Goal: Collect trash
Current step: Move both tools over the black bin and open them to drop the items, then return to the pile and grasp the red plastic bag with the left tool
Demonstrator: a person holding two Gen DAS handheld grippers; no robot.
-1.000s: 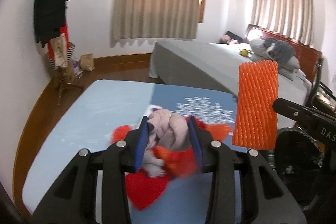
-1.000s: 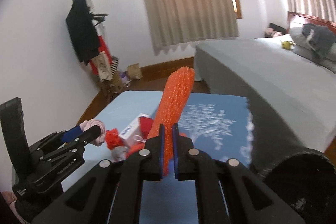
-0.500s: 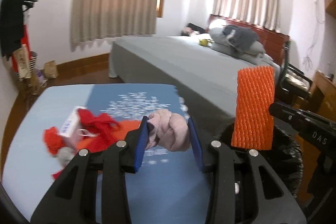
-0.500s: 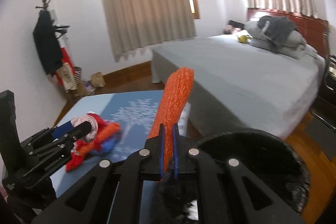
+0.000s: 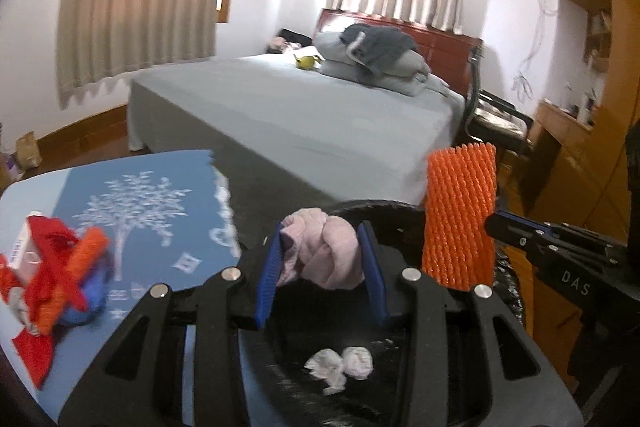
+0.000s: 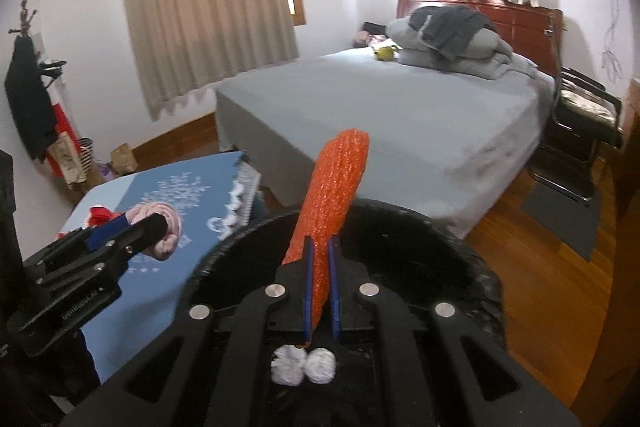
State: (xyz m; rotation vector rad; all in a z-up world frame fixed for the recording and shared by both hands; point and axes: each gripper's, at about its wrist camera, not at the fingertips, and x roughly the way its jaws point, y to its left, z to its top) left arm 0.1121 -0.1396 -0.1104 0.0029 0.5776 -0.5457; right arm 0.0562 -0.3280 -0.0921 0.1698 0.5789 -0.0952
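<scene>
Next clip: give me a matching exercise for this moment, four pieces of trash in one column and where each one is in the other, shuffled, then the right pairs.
Things
1. pink crumpled cloth
2. orange foam net
3. white paper wads
4. red and orange scraps

Places
A. lying on the bottom of the black bin
B. clamped in the right gripper, over the bin
C. lying on the blue table
D. clamped in the left gripper, at the bin's rim

Pairs: 1-D, 2-B, 3-A, 4-C
</scene>
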